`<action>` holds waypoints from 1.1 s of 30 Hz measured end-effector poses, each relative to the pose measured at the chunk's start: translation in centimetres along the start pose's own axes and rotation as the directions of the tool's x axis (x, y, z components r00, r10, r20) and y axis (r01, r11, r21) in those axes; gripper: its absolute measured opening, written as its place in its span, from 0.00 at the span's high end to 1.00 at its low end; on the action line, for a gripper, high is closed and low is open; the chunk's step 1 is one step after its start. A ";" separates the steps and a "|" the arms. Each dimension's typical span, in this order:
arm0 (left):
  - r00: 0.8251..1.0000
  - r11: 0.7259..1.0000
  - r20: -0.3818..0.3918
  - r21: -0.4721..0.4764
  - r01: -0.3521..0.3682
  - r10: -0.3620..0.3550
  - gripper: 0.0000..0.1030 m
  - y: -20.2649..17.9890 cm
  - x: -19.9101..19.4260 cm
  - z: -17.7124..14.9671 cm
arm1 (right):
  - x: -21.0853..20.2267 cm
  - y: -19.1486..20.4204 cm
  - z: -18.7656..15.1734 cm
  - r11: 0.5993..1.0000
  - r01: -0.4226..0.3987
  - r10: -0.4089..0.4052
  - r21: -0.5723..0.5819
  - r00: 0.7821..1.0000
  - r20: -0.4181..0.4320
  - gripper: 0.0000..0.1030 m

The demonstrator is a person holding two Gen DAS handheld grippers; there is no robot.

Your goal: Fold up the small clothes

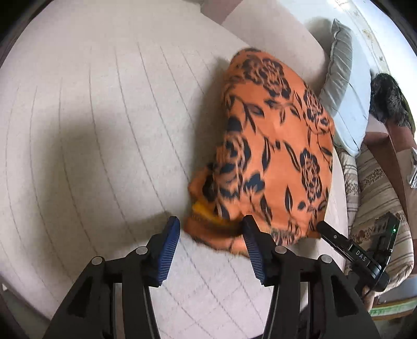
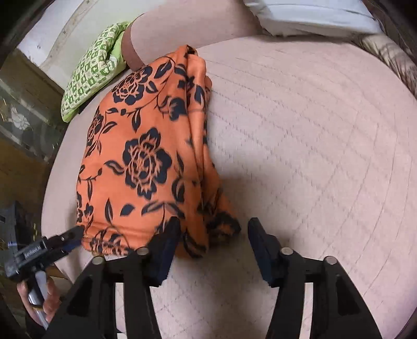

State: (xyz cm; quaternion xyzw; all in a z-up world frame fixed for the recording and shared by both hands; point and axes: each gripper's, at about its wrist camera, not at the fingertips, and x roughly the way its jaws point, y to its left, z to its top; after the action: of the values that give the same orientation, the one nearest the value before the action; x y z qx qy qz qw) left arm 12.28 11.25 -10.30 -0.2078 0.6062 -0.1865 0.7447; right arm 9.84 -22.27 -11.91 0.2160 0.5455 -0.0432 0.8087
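Folding the orange garment [image 1: 276, 146] on the cushion [image 1: 104, 130]: left gripper [image 1: 211, 242] and right gripper [image 2: 213, 242] both gape unclenched at its near edge; next, pinch corners.

both wrist views angled down, close over the quilted surface [image 1: 91, 130], sharing the orange floral cloth [image 1: 273, 146] from opposite sides.

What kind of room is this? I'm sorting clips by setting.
Probably a bedroom or living room at home: an orange garment with black flowers lies on a pale quilted mattress, with a white pillow at its head and a green patterned cushion beside it.
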 end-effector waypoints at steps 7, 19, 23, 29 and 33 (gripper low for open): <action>0.999 0.997 0.031 0.067 -0.042 0.040 0.54 -0.9 0.1 -0.9 | 1.2 1.2 -0.9 0.999 0.024 -0.024 -0.039 1.000 0.003 0.41; 0.990 0.977 0.056 0.163 -0.134 0.127 0.89 -2.3 0.7 -1.4 | 1.8 3.7 -2.1 0.982 0.123 -0.124 -0.143 0.992 0.005 0.90; 0.971 0.937 0.127 0.265 -0.229 0.201 0.84 -4.2 0.0 -2.8 | 0.8 4.0 -2.6 0.979 0.139 -0.133 -0.148 0.990 0.048 0.82; 0.957 0.927 0.212 0.277 -0.253 0.198 0.72 -4.9 -2.2 -5.1 | -1.7 5.1 -5.4 0.971 0.187 -0.171 -0.152 0.978 0.118 0.50; 0.949 0.930 0.266 0.272 -0.245 0.172 0.57 -5.2 -4.4 -6.5 | -3.6 5.9 -6.6 0.965 0.218 -0.191 -0.149 0.965 0.179 0.39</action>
State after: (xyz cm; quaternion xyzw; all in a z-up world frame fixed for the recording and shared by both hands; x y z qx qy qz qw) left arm 4.93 8.68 -5.02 -0.0464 0.4957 -0.1700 0.8504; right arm 4.54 -14.90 -8.89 0.0856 0.4985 -0.0983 0.8570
